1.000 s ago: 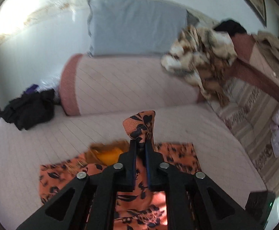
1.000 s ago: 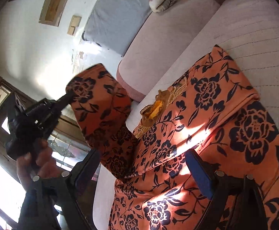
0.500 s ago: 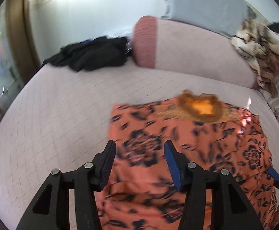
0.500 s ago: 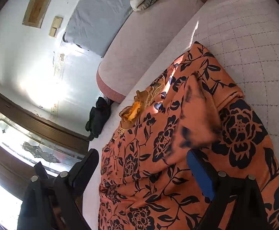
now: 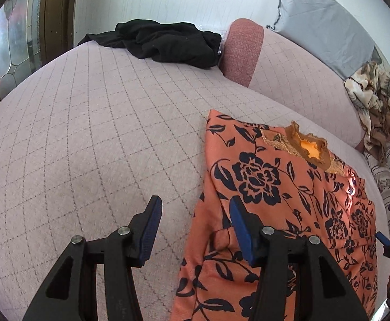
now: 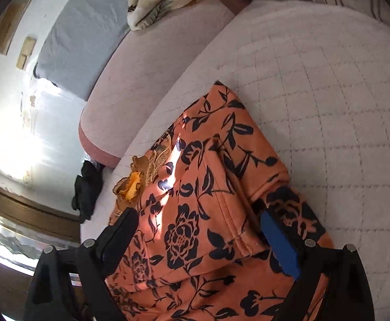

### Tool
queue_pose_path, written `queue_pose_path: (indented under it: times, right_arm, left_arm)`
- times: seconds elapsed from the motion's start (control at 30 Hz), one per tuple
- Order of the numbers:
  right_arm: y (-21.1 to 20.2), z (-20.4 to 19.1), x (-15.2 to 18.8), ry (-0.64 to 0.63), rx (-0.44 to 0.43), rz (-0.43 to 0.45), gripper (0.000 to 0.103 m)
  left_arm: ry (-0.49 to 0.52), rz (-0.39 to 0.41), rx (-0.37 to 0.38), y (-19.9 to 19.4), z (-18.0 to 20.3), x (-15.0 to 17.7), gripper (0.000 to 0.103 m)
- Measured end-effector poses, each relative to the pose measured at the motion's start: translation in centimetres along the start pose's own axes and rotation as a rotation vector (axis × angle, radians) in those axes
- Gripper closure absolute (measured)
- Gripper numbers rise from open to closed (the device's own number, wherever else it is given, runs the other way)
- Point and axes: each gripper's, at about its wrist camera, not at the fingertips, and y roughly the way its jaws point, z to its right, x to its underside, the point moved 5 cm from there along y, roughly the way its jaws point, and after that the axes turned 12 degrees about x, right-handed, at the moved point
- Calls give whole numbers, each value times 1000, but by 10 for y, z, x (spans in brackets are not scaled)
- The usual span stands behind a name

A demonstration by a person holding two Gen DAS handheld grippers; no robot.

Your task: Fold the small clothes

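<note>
An orange garment (image 5: 288, 200) printed with dark flowers is laid flat on the pale quilted seat of a sofa (image 5: 88, 133), its sleeves folded in over the body. Its yellow-lined neckline (image 5: 308, 147) is turned toward the sofa's backrest (image 5: 302, 75). A patch of sunlight falls across the cloth near the neckline.

The left tongs (image 5: 195, 224) are seen hovering over the garment's left edge with the jaws held apart; one finger is over bare seat and the other over the cloth, and nothing is gripped. The right tongs (image 6: 197, 235) are held wide over the folded right sleeve, and no cloth is pinched between the jaws.

A crumpled black garment (image 5: 163, 42) is seen at the far end of the seat, well apart from the orange one. A grey cushion (image 5: 326, 21) is leaned against the wall above the backrest, and a brown-and-cream patterned blanket (image 5: 377, 99) is draped over the backrest. No containers are seen.
</note>
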Motion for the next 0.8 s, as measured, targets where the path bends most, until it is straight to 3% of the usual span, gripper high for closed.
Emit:
queue_pose_path:
  times: [0.13, 0.2, 0.23, 0.27, 0.33, 0.4, 0.6, 0.7, 0.73, 0.8]
  right_arm:
    - [24, -20, -26, -186, 120, -19, 9]
    - [45, -25, -30, -274, 187, -74, 20]
    - [54, -25, -31, -315, 217, -108, 64]
    - [62, -27, -30, -366, 251, -145, 93]
    - [56, -38, -28, -459, 257, -144, 94]
    - [34, -57, -31, -544, 262, -70, 94]
    - [-55, -127, -47, -689, 212, 308, 94]
    - [-3, -99, -49, -614, 275, 219, 90]
    - [25, -77, -47, -577, 336, 147, 88]
    - [76, -30, -34, -513, 453, -82, 82]
  left_arm:
    - [-26, -11, 15, 1, -4, 2, 50]
    - [-25, -12, 19, 0, -2, 1, 50]
    - [-25, -6, 34, -2, -1, 0, 50]
    - [-26, 5, 41, -4, 0, -1, 50]
    - [-16, 16, 36, -7, 2, -2, 50]
    - [-7, 21, 31, -6, 3, -2, 50]
    - [-15, 6, 21, 4, 1, -2, 50]
    - [-15, -9, 33, 9, 3, -1, 50]
    - [-8, -12, 32, 10, 5, -1, 50]
    - [9, -16, 26, 12, 6, 0, 50]
